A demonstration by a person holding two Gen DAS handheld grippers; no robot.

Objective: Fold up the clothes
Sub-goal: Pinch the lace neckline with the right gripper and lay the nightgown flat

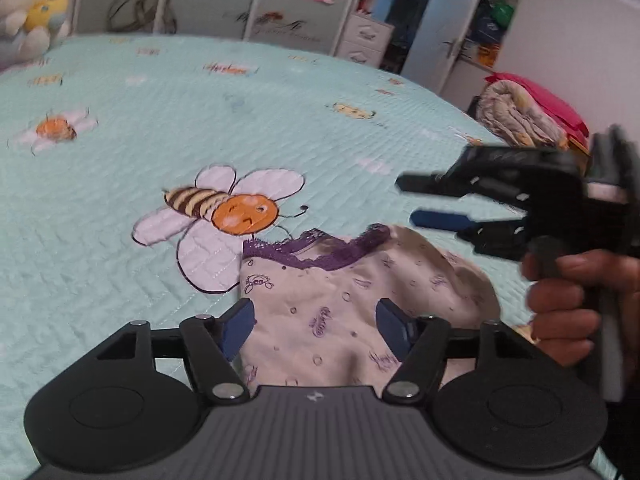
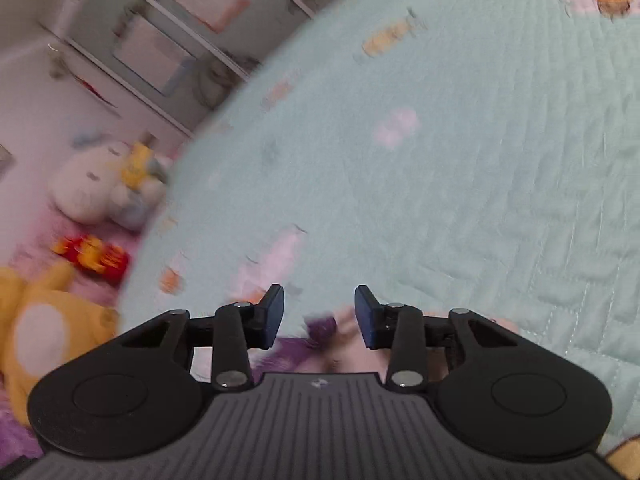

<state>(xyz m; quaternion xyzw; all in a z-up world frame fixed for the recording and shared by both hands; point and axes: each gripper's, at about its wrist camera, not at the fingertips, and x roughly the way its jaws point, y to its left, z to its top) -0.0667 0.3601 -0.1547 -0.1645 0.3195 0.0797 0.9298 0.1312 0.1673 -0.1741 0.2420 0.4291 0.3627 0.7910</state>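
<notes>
The left tongs (image 1: 316,326) stand wide, their blue pads (image 1: 239,328) apart on either side of a pale garment (image 1: 340,304) with small purple prints, gripping nothing. The garment lies crumpled on the bed (image 1: 160,92), its purple lace edge (image 1: 316,250) turned away from the camera and touching a printed bee (image 1: 224,210) on the quilt. To the right, the right tongs (image 1: 438,204) hover above the garment's far right edge, held by a hand (image 1: 572,304); their two fingers are parted with nothing between them. In the right wrist view the right tongs (image 2: 319,314) are likewise apart, and blurred purple and pink cloth (image 2: 320,332) shows low between them; whether they touch it cannot be told. Beyond the garment the mint quilt runs broad and flat to the far edge of the bed. Past that edge stand cupboards (image 1: 248,4), with a white plush toy (image 1: 28,4) at the left corner. A rolled blanket (image 1: 516,116) sits off the right side. The right wrist view shows a yellow plush (image 2: 44,332) beside the bed's edge.
</notes>
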